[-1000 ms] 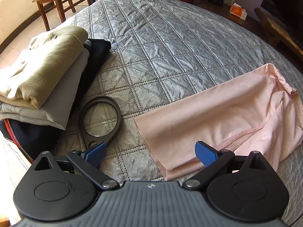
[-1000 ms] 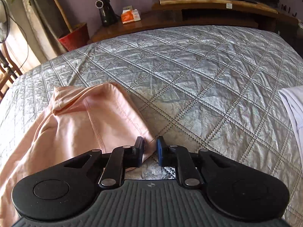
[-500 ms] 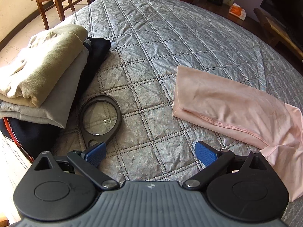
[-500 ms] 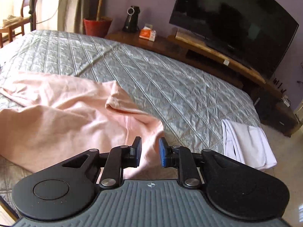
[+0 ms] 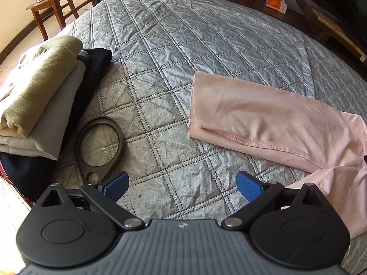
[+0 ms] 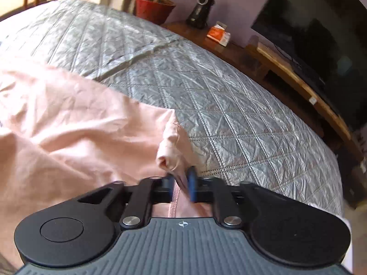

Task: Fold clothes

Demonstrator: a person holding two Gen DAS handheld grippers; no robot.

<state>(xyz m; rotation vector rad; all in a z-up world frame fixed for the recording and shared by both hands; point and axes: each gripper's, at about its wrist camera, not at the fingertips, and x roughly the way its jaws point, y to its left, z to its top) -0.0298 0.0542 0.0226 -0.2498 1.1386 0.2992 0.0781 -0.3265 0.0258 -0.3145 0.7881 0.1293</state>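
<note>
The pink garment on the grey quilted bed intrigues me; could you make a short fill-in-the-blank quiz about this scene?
1. The right claw is shut on the ____ cotton garment.
2. The left claw hangs ____ and holds nothing.
3. The round black-rimmed magnifying glass lies on the grey quilted bedspread beside a stack of ____ clothes.

Missing words: pink; open; folded

Daylight enters from about 10 o'clock in both views, leaving a sheen on the quilted bedspread (image 5: 174, 52) and overexposing the floor (image 5: 13, 208) at 8 o'clock in the left view. Fisheye distortion curves the edges. The left view is sharp; the right is motion-blurred, smearing the pink garment (image 6: 75, 123).
</note>
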